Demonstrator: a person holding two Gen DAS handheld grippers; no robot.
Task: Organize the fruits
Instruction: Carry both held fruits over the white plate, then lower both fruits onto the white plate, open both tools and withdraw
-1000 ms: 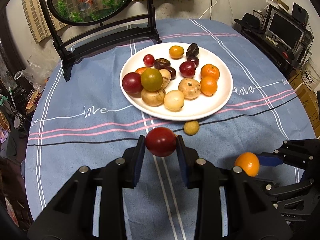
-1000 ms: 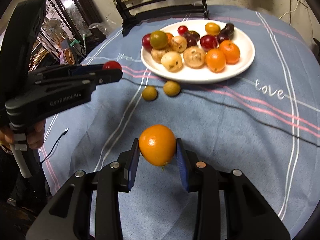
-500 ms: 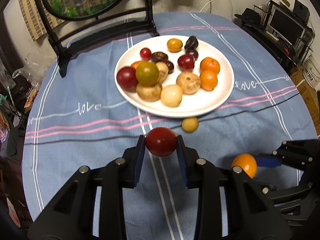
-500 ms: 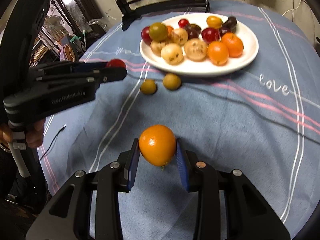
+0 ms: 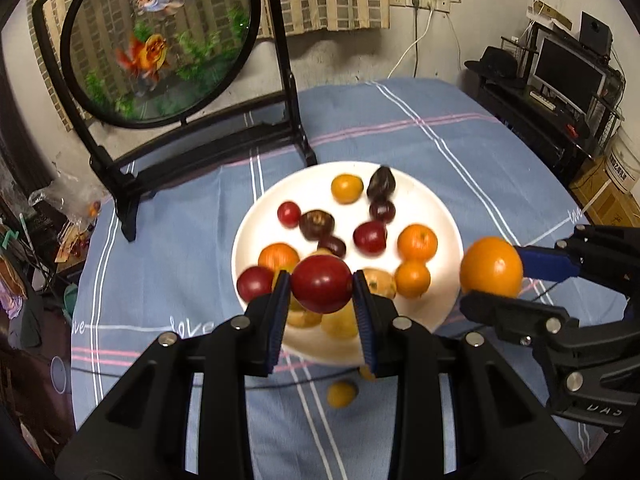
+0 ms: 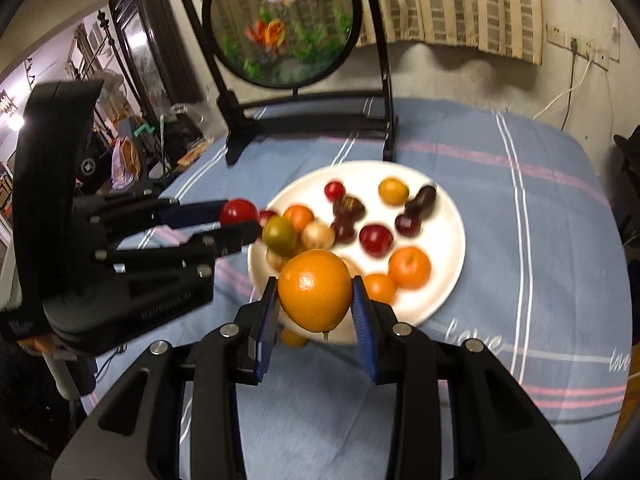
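Observation:
My left gripper (image 5: 321,289) is shut on a red round fruit (image 5: 322,283), held above the near rim of the white plate (image 5: 446,208). My right gripper (image 6: 315,296) is shut on an orange (image 6: 315,290), also above the plate's near edge (image 6: 452,216). Each gripper shows in the other's view: the right one with its orange (image 5: 491,267) at the right, the left one with the red fruit (image 6: 239,212) at the left. The plate holds several fruits, red, orange, dark purple, tan and one green (image 6: 279,234). A small yellow fruit (image 5: 341,394) lies on the cloth just before the plate.
A blue striped tablecloth (image 5: 180,216) covers the round table. A black stand with a round goldfish panel (image 5: 160,48) rises behind the plate. Shelves with a monitor (image 5: 568,68) stand at the right, clutter at the left. A hand grips the left tool's handle (image 6: 24,320).
Both grippers rose and moved forward over the plate with their fruits still gripped. The plate now sits right under the fingertips, and the goldfish panel has come fully into view.

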